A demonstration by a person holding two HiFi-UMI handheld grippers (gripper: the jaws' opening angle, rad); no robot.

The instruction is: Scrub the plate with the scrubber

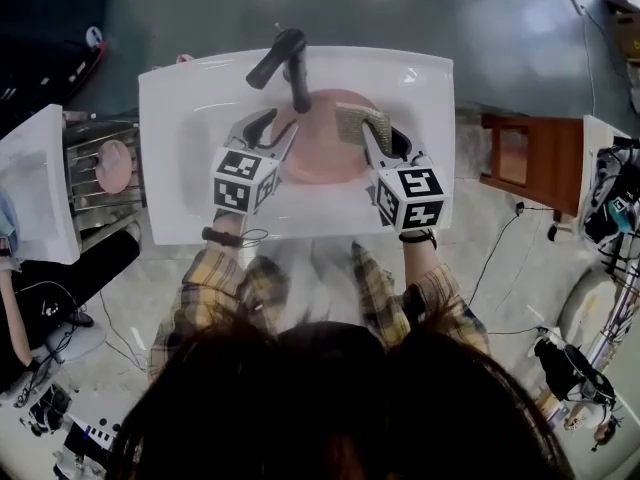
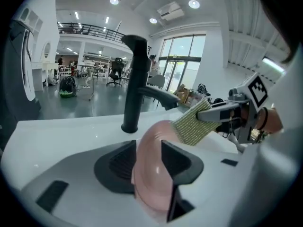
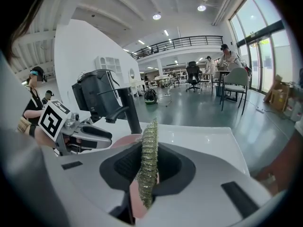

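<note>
Pink and round, the plate stands tilted in the white sink basin, its rim clamped in the left gripper. The right gripper pinches a green-gold mesh scrubber pad at the plate's upper edge.

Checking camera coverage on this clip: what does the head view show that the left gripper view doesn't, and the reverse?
Head view only: the person's checked sleeves, the rack beside the sink, and the marker cube on the left gripper. Left gripper view only: its fingers closed on the plate, and the windows behind. Both: the faucet, the plate, and the scrubber held in the right gripper.
</note>
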